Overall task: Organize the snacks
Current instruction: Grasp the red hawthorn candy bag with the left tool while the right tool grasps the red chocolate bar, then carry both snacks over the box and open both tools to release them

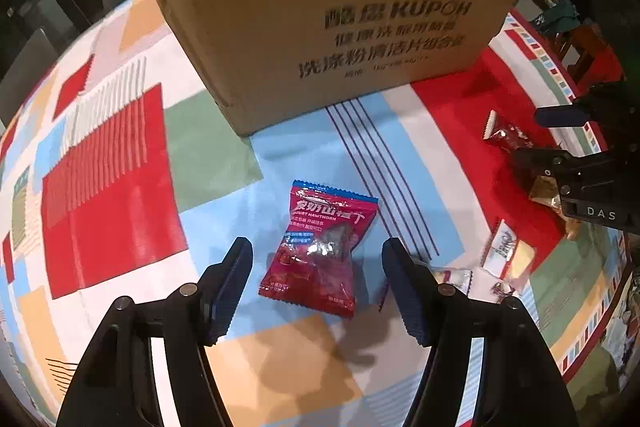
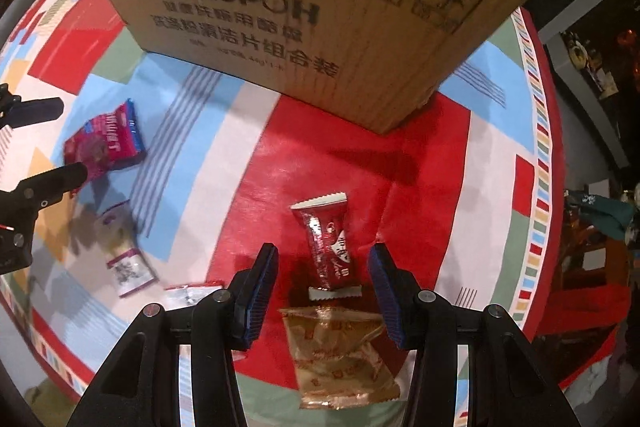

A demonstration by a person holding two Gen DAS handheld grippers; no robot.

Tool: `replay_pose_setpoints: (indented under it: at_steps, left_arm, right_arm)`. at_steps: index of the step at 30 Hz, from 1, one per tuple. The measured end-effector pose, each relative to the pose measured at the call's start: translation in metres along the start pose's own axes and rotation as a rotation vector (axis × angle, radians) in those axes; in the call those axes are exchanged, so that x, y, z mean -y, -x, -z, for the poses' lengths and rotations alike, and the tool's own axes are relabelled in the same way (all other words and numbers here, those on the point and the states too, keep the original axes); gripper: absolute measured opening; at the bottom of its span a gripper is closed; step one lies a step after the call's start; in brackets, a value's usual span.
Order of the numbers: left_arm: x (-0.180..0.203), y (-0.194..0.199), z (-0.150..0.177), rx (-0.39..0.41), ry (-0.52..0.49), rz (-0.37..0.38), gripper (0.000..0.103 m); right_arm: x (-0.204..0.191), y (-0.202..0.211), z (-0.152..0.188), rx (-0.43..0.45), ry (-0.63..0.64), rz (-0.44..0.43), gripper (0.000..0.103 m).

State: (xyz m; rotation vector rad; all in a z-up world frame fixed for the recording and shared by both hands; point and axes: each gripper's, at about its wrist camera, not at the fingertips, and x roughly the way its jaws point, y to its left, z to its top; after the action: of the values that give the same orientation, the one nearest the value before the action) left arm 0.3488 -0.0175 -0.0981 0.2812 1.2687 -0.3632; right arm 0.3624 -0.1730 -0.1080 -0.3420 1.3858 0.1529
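A red hawthorn snack packet with a blue top edge lies flat on the patterned cloth. My left gripper hangs open over it, one finger on each side, neither pad touching. In the right wrist view a small red candy wrapper with white crimped ends lies between the fingers of my right gripper, which is open and clear of it. Just nearer lies a gold-brown packet. The hawthorn packet appears again at the left, below the left gripper's fingers.
A tall cardboard box stands on the far side of the table, also in the right wrist view. A white-and-purple packet and a small clear wrapper lie between the two grippers. The table's edge curves off to the right.
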Motion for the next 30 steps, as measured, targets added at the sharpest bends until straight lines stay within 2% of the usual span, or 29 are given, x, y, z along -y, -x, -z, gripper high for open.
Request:
replay_pose_setpoints:
  at_steps: [8,11,13,16,17,19,30]
  left_arm:
    - [-0.004,-0.020,-0.002,-0.036,0.012,0.036,0.065]
    - [-0.005,-0.025,0.000,-0.043,0.014,0.036,0.056]
    - [-0.004,-0.028,0.000,-0.050,0.025,0.039,0.046]
    - [-0.001,-0.027,0.001,-0.039,0.019,0.050,0.043]
    - [-0.001,-0.026,0.001,-0.038,0.016,0.050,0.041]
    - [0.000,-0.022,0.001,-0.028,0.019,0.052,0.038]
    - [0.010,0.013,0.003,0.047,0.041,0.067,0.036]
  right_arm:
    - [-0.003,-0.018,-0.001,-0.014,0.009,-0.022,0.048]
    - [-0.005,-0.022,0.000,-0.010,0.004,-0.036,0.046]
    - [-0.005,-0.022,-0.001,-0.008,0.006,-0.045,0.041]
    - [-0.007,-0.022,0.000,-0.006,0.015,-0.073,0.025]
    - [-0.009,-0.021,0.000,-0.003,0.022,-0.074,0.024]
    - [-0.010,-0.021,0.002,0.002,0.023,-0.073,0.023]
    - [-0.013,0.005,0.008,0.070,0.010,-0.090,0.023]
